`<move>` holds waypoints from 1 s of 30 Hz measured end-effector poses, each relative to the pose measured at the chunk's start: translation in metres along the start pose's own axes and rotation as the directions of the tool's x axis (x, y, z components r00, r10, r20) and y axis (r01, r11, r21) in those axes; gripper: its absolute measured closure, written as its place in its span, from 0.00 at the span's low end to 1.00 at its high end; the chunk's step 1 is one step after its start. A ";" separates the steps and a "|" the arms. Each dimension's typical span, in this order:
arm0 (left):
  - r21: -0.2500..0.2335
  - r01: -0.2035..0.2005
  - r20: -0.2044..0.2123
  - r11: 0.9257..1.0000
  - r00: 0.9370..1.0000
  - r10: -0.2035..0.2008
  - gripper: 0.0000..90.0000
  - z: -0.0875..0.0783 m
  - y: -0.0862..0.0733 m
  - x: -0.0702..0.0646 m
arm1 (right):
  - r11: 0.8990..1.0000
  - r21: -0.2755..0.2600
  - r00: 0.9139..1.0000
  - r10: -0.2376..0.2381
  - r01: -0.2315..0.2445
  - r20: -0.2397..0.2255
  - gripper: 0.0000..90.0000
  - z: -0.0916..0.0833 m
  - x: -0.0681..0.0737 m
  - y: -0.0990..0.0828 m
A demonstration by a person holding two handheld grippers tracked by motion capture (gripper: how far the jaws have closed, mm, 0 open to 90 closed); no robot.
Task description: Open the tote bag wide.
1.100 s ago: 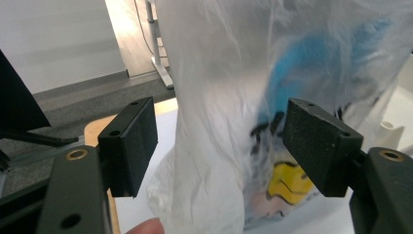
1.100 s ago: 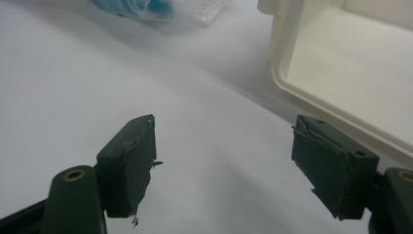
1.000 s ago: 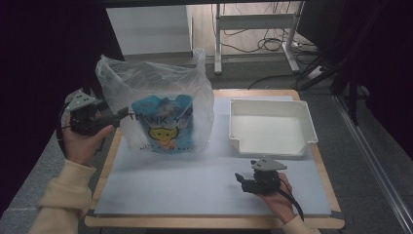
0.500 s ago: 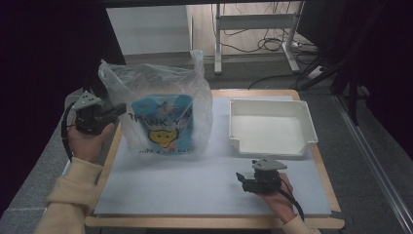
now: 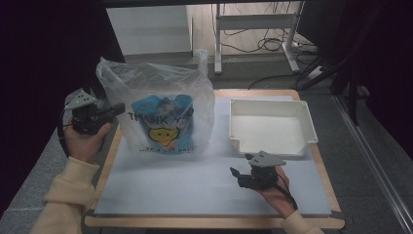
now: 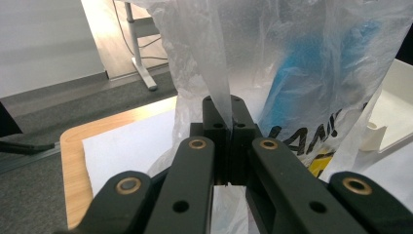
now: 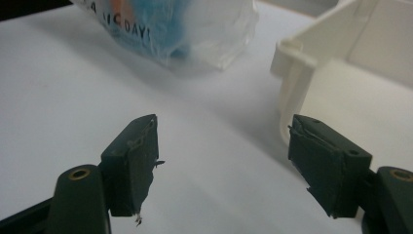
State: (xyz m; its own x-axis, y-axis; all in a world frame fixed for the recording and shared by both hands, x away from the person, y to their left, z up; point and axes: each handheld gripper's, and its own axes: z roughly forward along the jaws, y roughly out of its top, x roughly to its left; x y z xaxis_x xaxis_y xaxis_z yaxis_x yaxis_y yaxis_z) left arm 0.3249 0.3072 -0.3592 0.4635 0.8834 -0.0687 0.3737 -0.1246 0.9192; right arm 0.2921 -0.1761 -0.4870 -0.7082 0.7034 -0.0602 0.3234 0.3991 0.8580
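Note:
A clear plastic bag (image 5: 163, 109) printed with a yellow smiley stands upright on the white mat (image 5: 195, 180), with a blue packet (image 5: 163, 117) inside it. My left gripper (image 5: 117, 109) sits at the bag's left side. Its jaws have just been closing and now stand shut on a strip of the bag's plastic (image 6: 220, 73), which runs up from between the pads. My right gripper (image 5: 236, 176) rests low on the mat near the front right, held in a hand. It is open (image 7: 224, 161) with nothing between its fingers.
A white tray (image 5: 304, 114) stands at the right of the table, just behind my right gripper; its corner (image 7: 292, 68) shows close to the right jaw. The wooden table edge (image 5: 109, 156) runs along the mat's left side. Desk legs and cables lie on the floor beyond.
My left gripper has closed its jaws onto the bag's left edge. The bag's top has shifted slightly. My right gripper has stayed where it was.

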 end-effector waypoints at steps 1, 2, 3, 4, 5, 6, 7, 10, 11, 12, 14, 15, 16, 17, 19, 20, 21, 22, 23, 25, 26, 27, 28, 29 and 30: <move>0.000 0.000 0.001 1.000 1.000 0.000 1.00 0.000 0.000 0.000 | 1.000 -0.012 1.000 -0.010 0.010 0.003 0.31 0.000 -0.002 0.007; -0.001 -0.001 0.000 1.000 1.000 0.001 1.00 0.000 0.001 0.000 | 1.000 -0.016 1.000 -0.009 0.009 -0.001 0.31 0.000 -0.003 0.010; -0.003 -0.002 -0.003 1.000 1.000 0.002 1.00 -0.001 0.001 0.000 | 1.000 -0.020 1.000 -0.008 0.007 -0.011 0.33 0.001 -0.005 0.015; -0.007 -0.005 -0.008 1.000 1.000 0.005 1.00 -0.001 0.001 -0.001 | 1.000 -0.024 1.000 -0.010 0.010 -0.015 0.34 0.001 -0.007 0.020; -0.014 -0.007 -0.011 1.000 1.000 0.007 1.00 -0.002 0.001 -0.001 | 0.999 -0.034 1.000 -0.012 0.011 -0.017 0.34 0.001 -0.009 0.026; -0.014 -0.007 -0.013 1.000 1.000 0.007 1.00 -0.003 0.002 -0.001 | 0.999 -0.038 1.000 -0.006 0.005 -0.021 0.34 0.001 -0.010 0.030; -0.015 -0.009 -0.015 1.000 1.000 0.008 1.00 -0.004 0.002 -0.002 | 0.999 -0.043 1.000 0.001 -0.002 -0.030 0.34 0.001 -0.011 0.035; -0.020 -0.009 -0.017 1.000 1.000 0.009 1.00 -0.005 0.002 -0.002 | 0.998 -0.062 1.000 0.002 -0.003 -0.028 0.34 0.002 -0.015 0.047; -0.021 -0.009 -0.018 1.000 1.000 0.008 1.00 -0.007 0.002 -0.002 | 0.998 -0.067 1.000 0.007 -0.009 -0.029 0.34 0.002 -0.015 0.050; -0.023 -0.005 -0.015 1.000 1.000 0.004 1.00 -0.007 0.002 -0.002 | 0.997 -0.077 1.000 0.002 -0.004 -0.020 0.34 0.002 -0.018 0.058; -0.023 -0.004 -0.016 1.000 1.000 0.003 1.00 -0.008 0.002 -0.001 | 0.997 -0.079 1.000 0.005 -0.007 -0.019 0.34 0.003 -0.019 0.061; -0.022 -0.002 -0.017 1.000 1.000 0.001 1.00 -0.008 0.002 -0.001 | 0.996 -0.084 1.000 0.006 -0.007 -0.017 0.34 0.003 -0.021 0.065; -0.023 0.000 -0.015 1.000 1.000 -0.001 1.00 -0.009 0.001 -0.001 | 0.996 -0.088 1.000 0.008 -0.010 -0.015 0.34 0.004 -0.022 0.068; -0.022 0.002 -0.015 1.000 1.000 -0.002 1.00 -0.009 0.001 -0.001 | 0.996 -0.090 1.000 0.008 -0.009 -0.012 0.34 0.004 -0.023 0.070; -0.023 0.006 -0.014 1.000 1.000 -0.006 1.00 -0.009 0.001 0.000 | 0.995 -0.096 1.000 0.006 -0.007 -0.009 0.34 0.006 -0.026 0.076; -0.024 0.009 -0.012 1.000 1.000 -0.009 1.00 -0.009 0.000 0.001 | 0.995 -0.099 1.000 0.005 -0.006 -0.007 0.35 0.006 -0.027 0.079; -0.024 0.009 -0.012 1.000 1.000 -0.009 1.00 -0.009 0.000 0.001 | 0.994 -0.107 1.000 0.008 -0.009 -0.008 0.35 0.007 -0.029 0.083; -0.025 0.010 -0.012 1.000 1.000 -0.011 1.00 -0.009 0.000 0.001 | 0.993 -0.113 1.000 0.014 -0.015 -0.013 0.36 0.008 -0.031 0.086; -0.024 0.010 -0.011 1.000 1.000 -0.011 1.00 -0.009 0.000 0.001 | 0.992 -0.123 1.000 0.019 -0.021 -0.019 0.37 0.009 -0.033 0.089; -0.026 0.010 -0.010 1.000 1.000 -0.010 1.00 -0.009 0.000 0.001 | 0.990 -0.136 0.999 0.029 -0.032 -0.023 0.38 0.011 -0.038 0.096; -0.026 0.009 -0.009 1.000 1.000 -0.010 1.00 -0.009 0.000 0.001 | 0.989 -0.142 0.999 0.033 -0.036 -0.024 0.39 0.012 -0.041 0.104; -0.026 0.008 -0.010 1.000 1.000 -0.008 1.00 -0.009 0.000 0.000 | 0.989 -0.142 0.999 0.033 -0.036 -0.024 0.39 0.012 -0.041 0.104; -0.027 0.007 -0.010 1.000 1.000 -0.007 1.00 -0.009 -0.001 0.000 | 0.989 -0.146 0.999 0.031 -0.034 -0.022 0.40 0.013 -0.042 0.106; -0.028 0.008 -0.009 1.000 1.000 -0.008 1.00 -0.010 -0.001 0.000 | 0.988 -0.152 0.999 0.030 -0.033 -0.021 0.40 0.013 -0.042 0.110; -0.028 0.008 -0.009 1.000 1.000 -0.008 1.00 -0.010 -0.001 0.001 | 0.988 -0.154 0.999 0.027 -0.030 -0.021 0.40 0.014 -0.042 0.113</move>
State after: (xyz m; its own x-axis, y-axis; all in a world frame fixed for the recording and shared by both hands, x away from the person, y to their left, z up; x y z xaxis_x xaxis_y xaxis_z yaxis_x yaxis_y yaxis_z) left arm 0.3171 0.3121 -0.3563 0.4528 0.8886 -0.0727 0.3551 -0.1049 0.9289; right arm 0.3676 -0.1524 -0.3942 -0.7118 0.7019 -0.0262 0.2445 0.2825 0.9276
